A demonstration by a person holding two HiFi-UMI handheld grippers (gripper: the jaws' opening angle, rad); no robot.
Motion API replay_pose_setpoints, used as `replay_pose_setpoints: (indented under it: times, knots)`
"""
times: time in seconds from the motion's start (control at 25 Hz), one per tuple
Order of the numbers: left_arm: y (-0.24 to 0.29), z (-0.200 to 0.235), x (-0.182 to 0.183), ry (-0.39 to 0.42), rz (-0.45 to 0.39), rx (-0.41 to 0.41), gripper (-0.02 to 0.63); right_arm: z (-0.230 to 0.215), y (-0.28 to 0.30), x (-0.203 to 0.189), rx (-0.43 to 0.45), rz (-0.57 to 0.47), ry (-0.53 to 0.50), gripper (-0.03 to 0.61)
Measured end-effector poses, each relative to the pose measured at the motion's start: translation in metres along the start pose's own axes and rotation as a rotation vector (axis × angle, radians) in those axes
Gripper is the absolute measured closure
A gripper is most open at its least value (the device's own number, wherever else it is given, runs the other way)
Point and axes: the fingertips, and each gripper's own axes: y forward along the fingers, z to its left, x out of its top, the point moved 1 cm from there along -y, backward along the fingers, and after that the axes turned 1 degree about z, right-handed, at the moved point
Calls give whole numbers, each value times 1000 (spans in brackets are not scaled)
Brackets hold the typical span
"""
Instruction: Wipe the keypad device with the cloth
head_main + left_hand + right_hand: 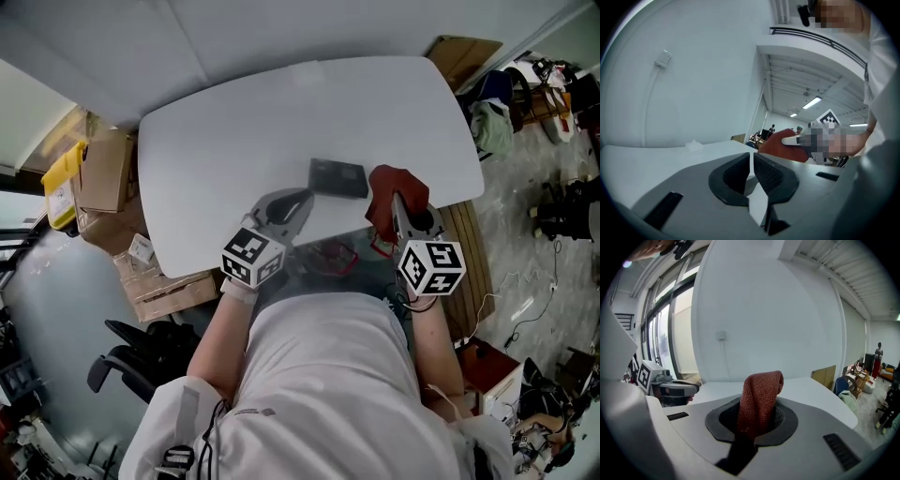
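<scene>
A dark flat keypad device (337, 178) lies on the white table (234, 131), near its front edge. My left gripper (302, 200) hovers just left of the device with its jaws shut and nothing between them; in the left gripper view (752, 171) the pads meet. To the device's right my right gripper (397, 204) is shut on a dark red cloth (392, 190). In the right gripper view (757, 420) the cloth (761, 397) stands up from between the jaws and folds over. The keypad device shows in neither gripper view.
Cardboard boxes (105, 169) and a yellow bin (62, 183) stand left of the table, and a black chair (141, 354) below them. A wooden board (464, 54) leans at the back right. Bags and cables clutter the floor on the right (553, 206).
</scene>
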Motion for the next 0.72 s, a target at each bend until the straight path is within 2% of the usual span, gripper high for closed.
replay_pose_setpoints:
  times: [0.2, 0.52, 0.56, 0.64, 0.72]
  knots:
    - [6, 15, -25, -13, 63, 12, 601, -3, 21, -13, 15, 55, -15, 525]
    - [28, 19, -61, -42, 134, 83, 595, -14, 58, -42, 119, 175, -114, 525]
    - [32, 21, -64, -46, 141, 93, 577, -15, 62, -46, 135, 190, -118, 525]
    - [40, 26, -72, -52, 165, 109, 501, -18, 72, -55, 162, 221, -125, 525]
    - [47, 34, -83, -43, 207, 126, 479, -19, 83, -64, 188, 254, -133, 525]
